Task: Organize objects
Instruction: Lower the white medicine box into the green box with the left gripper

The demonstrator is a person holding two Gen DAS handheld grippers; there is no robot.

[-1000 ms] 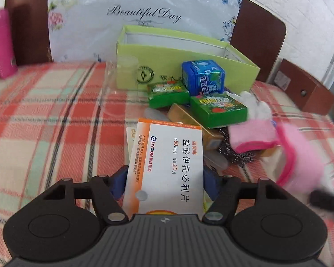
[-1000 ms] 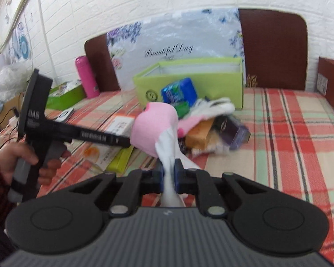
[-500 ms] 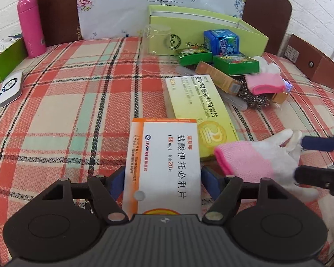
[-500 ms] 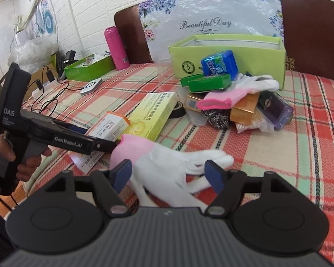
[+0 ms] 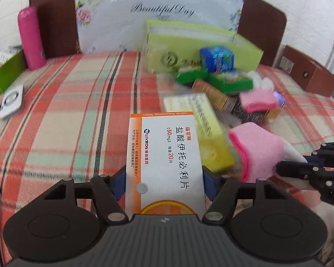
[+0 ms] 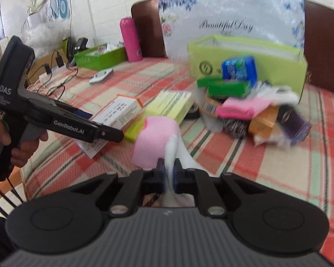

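A white and orange medicine box (image 5: 164, 146) sits between the blue pads of my left gripper (image 5: 164, 178), whose jaws are closing on its sides. From the right wrist view the box (image 6: 120, 109) hangs tilted just above the plaid cloth. My right gripper (image 6: 168, 171) is shut on the white fingers of a pink-cuffed glove (image 6: 153, 138), which stands up in front of it. That glove (image 5: 256, 146) is just right of the medicine box. A yellow box (image 5: 202, 129) lies flat behind them. An open lime-green box (image 5: 202, 46) stands at the back.
A pile of small packs, a second pink glove (image 6: 238, 109) and gold boxes lies before the lime-green box. A pink bottle (image 5: 31, 37), a green tray (image 5: 4, 75) and a white device (image 5: 12, 100) are at the left. A brown box (image 5: 309, 71) is at the right. Cables (image 6: 55, 75) trail off the table's left edge.
My right gripper, open over the glove lying flat half a second ago, has shut on its white fingers and raised it. The left gripper still carries the medicine box.
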